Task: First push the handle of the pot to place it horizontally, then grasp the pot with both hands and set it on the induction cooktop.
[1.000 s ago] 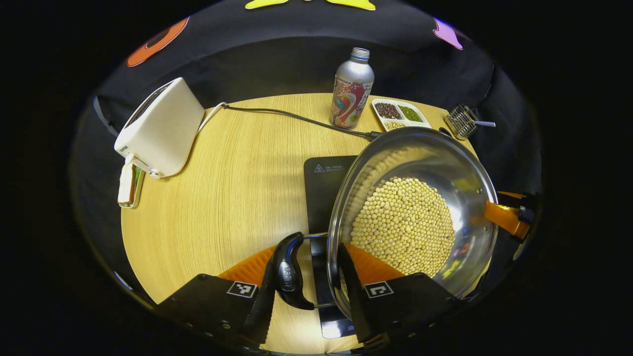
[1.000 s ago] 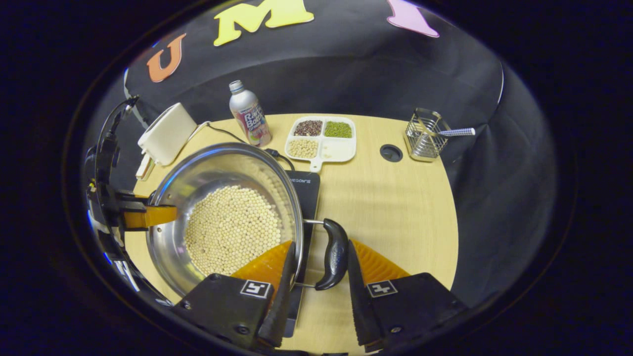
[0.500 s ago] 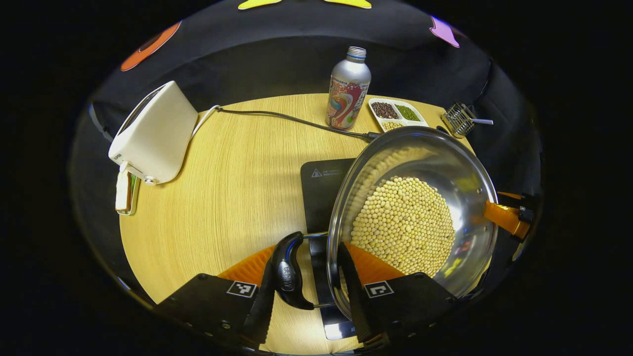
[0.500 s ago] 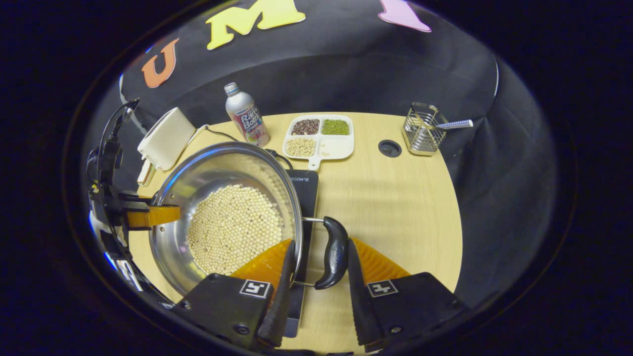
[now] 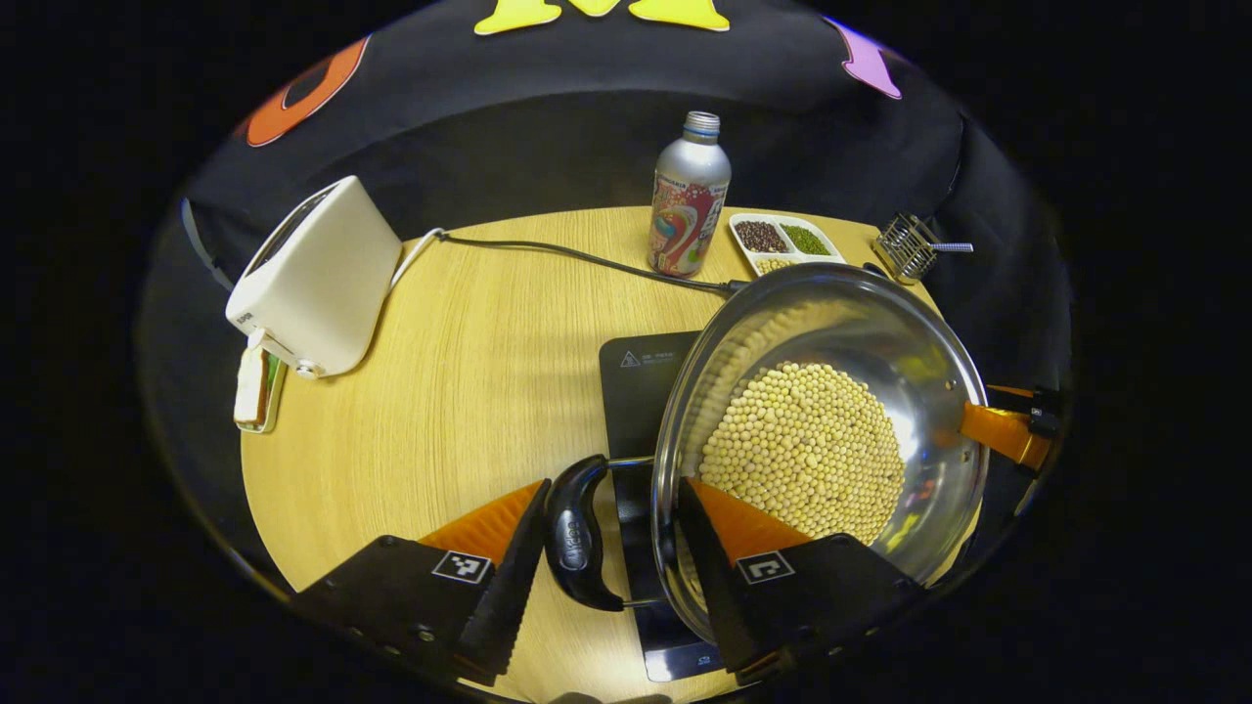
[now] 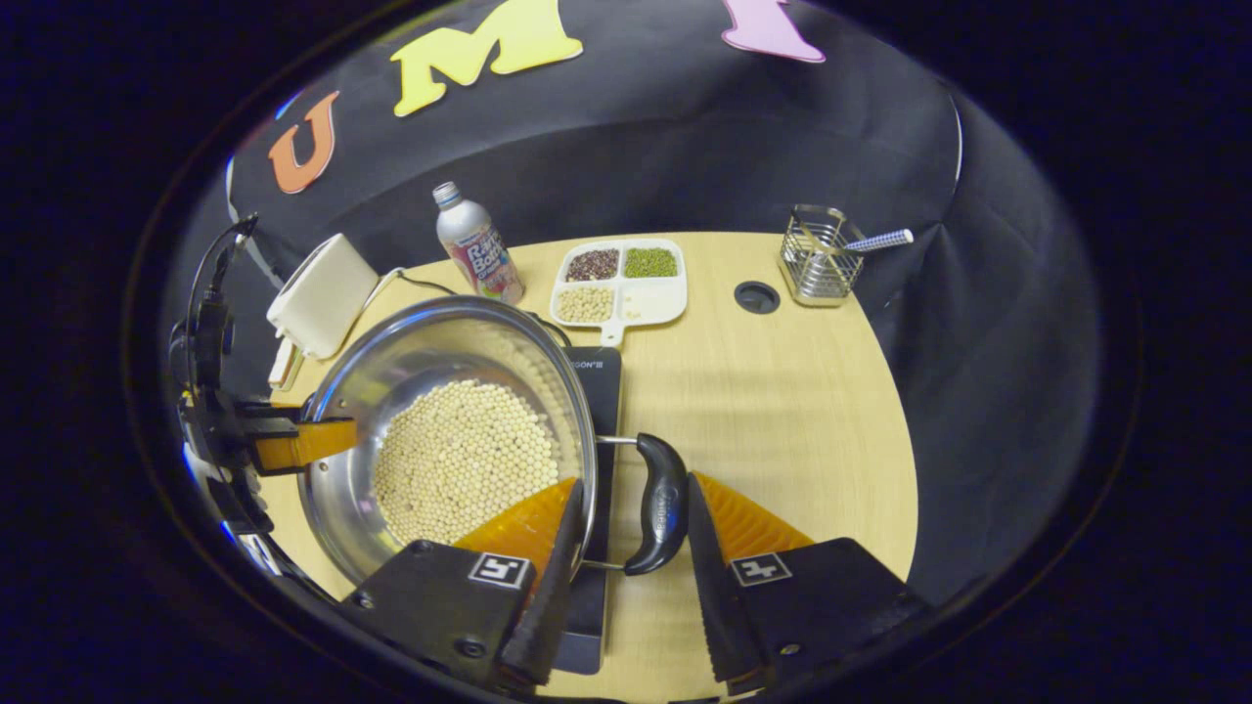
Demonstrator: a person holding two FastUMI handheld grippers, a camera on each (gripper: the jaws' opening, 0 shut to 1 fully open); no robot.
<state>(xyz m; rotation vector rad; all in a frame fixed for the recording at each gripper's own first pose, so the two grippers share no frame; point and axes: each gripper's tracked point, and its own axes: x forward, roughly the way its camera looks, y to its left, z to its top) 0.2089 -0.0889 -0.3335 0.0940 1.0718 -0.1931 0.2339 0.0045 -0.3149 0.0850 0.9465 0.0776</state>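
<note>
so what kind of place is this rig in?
Looks like a staged kitchen tabletop in a recording booth, not a real kitchen: a round wooden table holding an induction cooktop, a toaster and a divided dish of beans, with black cloth behind.

pot (image 5: 919, 332) hides most of the induction cooktop (image 5: 641, 376).

Left claw (image 5: 606, 567) and right claw (image 6: 626, 567) each hang level, fingers parted.

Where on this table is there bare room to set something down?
Bare wood lies between the toaster and the cooktop, and right of the pot, in front of the tray and rack. The back edge near the bottle is crowded.
</note>
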